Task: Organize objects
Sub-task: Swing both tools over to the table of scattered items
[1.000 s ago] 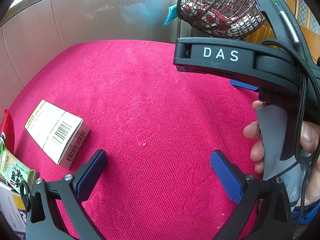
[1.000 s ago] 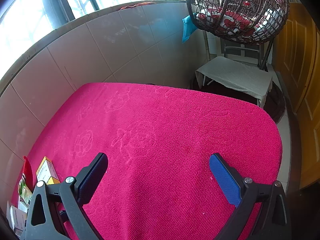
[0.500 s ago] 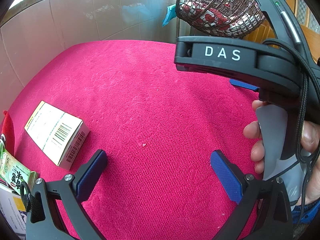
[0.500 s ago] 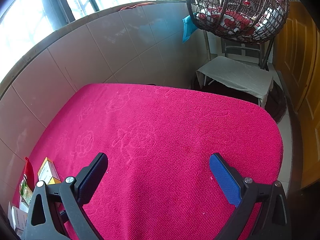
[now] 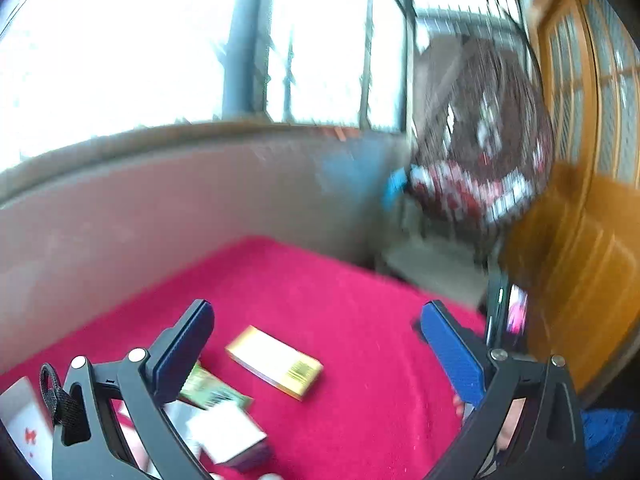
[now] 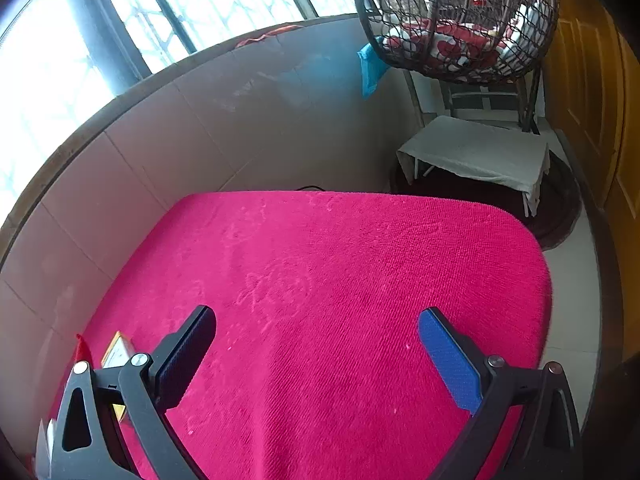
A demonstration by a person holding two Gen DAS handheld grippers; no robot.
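In the blurred left wrist view a flat yellow and white box (image 5: 276,360) lies on the pink cloth table (image 5: 352,320). A green packet (image 5: 212,390) and a white box (image 5: 228,436) lie closer in, beside more packets at the lower left. My left gripper (image 5: 316,344) stands open above the cloth, holding nothing, with the yellow box between and below its fingers. In the right wrist view my right gripper (image 6: 316,348) hangs open over bare cloth (image 6: 340,280). The yellow box (image 6: 118,354) peeks out behind its left finger.
A tiled wall (image 6: 192,120) with windows runs along the table's far and left sides. A wicker hanging chair (image 6: 456,20) and a low cloth-covered stool (image 6: 476,152) stand beyond the far right corner. A wooden door (image 6: 592,92) is at the right.
My left gripper has swung sharply up and back, so the view is blurred and the boxes now lie ahead of it. The right gripper has barely moved.
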